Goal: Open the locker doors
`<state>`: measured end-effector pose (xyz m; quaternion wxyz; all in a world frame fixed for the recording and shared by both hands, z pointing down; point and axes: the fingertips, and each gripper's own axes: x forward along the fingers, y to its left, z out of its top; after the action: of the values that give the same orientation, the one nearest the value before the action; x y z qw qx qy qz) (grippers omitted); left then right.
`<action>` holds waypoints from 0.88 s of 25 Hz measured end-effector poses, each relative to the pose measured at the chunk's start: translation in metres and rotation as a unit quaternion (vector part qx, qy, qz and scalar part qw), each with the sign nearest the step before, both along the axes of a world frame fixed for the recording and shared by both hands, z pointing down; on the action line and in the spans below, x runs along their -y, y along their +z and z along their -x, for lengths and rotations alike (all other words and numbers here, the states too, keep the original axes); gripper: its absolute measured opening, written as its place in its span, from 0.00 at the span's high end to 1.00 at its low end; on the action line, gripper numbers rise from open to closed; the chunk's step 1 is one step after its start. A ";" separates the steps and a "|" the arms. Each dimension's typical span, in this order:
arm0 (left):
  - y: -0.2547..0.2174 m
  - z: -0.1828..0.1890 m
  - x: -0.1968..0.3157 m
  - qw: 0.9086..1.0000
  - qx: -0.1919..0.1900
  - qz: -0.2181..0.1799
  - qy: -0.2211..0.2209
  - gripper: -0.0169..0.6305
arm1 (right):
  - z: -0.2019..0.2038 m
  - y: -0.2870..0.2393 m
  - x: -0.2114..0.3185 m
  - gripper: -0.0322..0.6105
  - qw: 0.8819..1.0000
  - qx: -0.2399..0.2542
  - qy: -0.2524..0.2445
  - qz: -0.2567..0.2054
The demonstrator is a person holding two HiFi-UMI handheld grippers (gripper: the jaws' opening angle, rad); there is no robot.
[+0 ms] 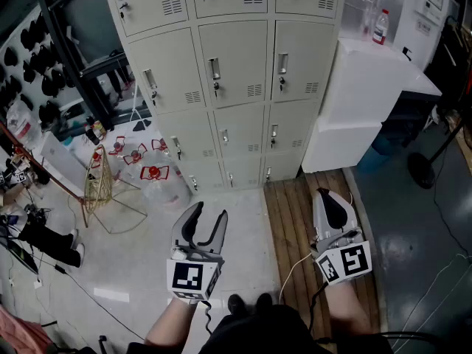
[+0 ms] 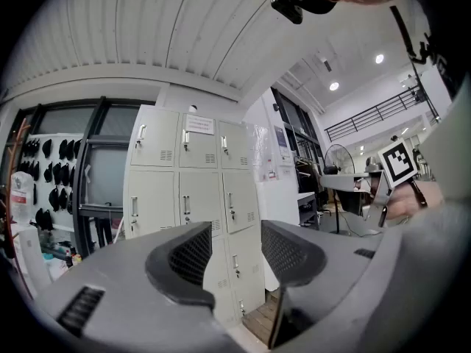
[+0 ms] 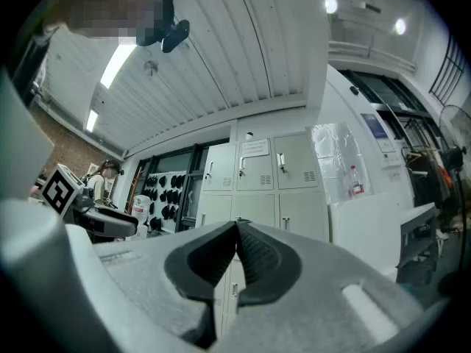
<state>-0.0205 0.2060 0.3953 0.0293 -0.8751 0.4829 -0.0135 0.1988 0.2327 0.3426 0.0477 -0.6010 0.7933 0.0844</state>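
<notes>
A bank of beige metal lockers [image 1: 236, 87] stands ahead, three columns wide, every door closed, each with a small handle [image 1: 214, 69] and a vent. The same lockers [image 2: 191, 190] fill the middle of the left gripper view, and the lockers [image 3: 265, 175] also show in the right gripper view. My left gripper [image 1: 204, 226] is held low over the grey floor, well short of the doors, jaws spread with nothing between them. My right gripper [image 1: 330, 206] hovers over the wooden boards, its jaws pressed together and empty.
White boxes [image 1: 361, 102] are stacked right of the lockers with a bottle [image 1: 380, 26] on top. A wire basket [image 1: 98, 183] and clear bags [image 1: 158, 179] lie on the floor at left. A dark rack [image 1: 74, 57] holds black items. A fan stand [image 1: 428, 164] and cables sit right.
</notes>
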 end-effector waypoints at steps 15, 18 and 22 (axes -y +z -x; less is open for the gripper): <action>-0.018 -0.046 -0.023 0.998 -0.004 -0.020 -0.056 0.65 | -0.035 -0.008 -0.006 0.95 0.997 0.019 -0.070 -0.022; -0.023 -0.056 -0.023 0.997 -0.007 -0.027 -0.066 0.65 | -0.052 -0.012 -0.005 0.92 0.997 0.025 -0.071 -0.032; -0.029 -0.052 -0.018 0.996 -0.006 -0.033 -0.082 0.65 | -0.069 -0.016 0.002 0.89 0.997 0.034 -0.063 -0.035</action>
<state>0.0318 0.2237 0.3660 0.0542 -0.8311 0.5535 0.0057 0.2679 0.2303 0.3270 0.1013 -0.5501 0.8242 0.0882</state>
